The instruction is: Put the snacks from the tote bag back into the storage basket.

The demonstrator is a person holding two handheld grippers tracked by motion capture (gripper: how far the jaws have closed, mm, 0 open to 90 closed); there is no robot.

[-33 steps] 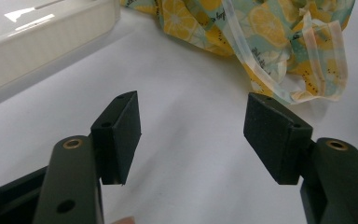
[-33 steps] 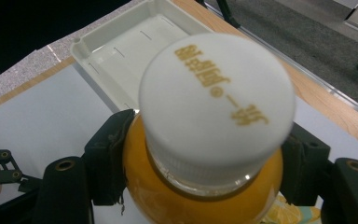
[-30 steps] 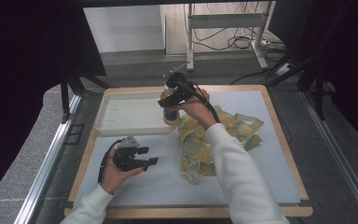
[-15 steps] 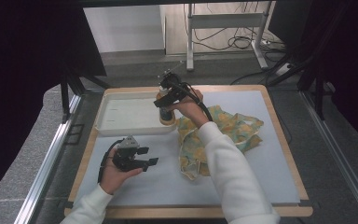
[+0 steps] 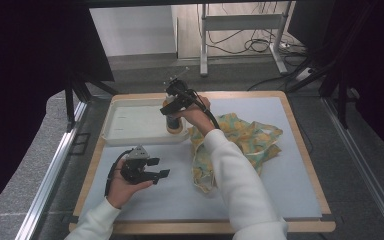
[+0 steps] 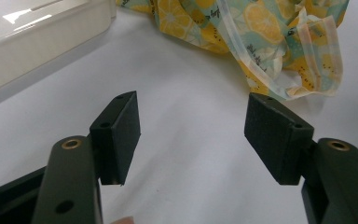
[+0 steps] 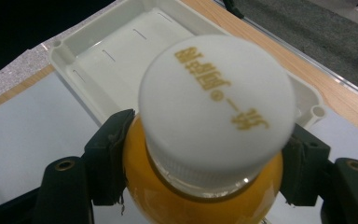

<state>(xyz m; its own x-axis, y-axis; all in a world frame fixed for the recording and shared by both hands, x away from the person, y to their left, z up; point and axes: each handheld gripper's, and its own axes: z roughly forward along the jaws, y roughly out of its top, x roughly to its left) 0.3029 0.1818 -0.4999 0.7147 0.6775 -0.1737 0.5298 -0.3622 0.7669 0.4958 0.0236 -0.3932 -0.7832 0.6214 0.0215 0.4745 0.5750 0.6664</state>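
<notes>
An orange juice bottle [image 7: 214, 98] with a white printed cap stands upright between the jaws of my right gripper [image 7: 205, 158], which is shut on its neck and shoulder. In the high view the bottle [image 5: 174, 125] is at the right end of the white tray [image 5: 130, 127], held from above by the right gripper [image 5: 173, 114]; I cannot tell whether its base touches the tray. My left gripper [image 5: 159, 167] rests low over the pale mat at the left, open with nothing between its jaws [image 6: 193, 133]. A lemon-print bag [image 5: 245, 135] lies crumpled right of the tray.
The tray [image 7: 121, 60] has a raised rim and a bare floor. The bag [image 6: 261, 28] lies just beyond the left gripper, with the tray's wall [image 6: 28, 42] to its left. A wooden border [image 5: 305, 145] frames the mat.
My right hand has carried the bottle a little to the left and lower, to the tray's right end. The left gripper has stayed where it was.
</notes>
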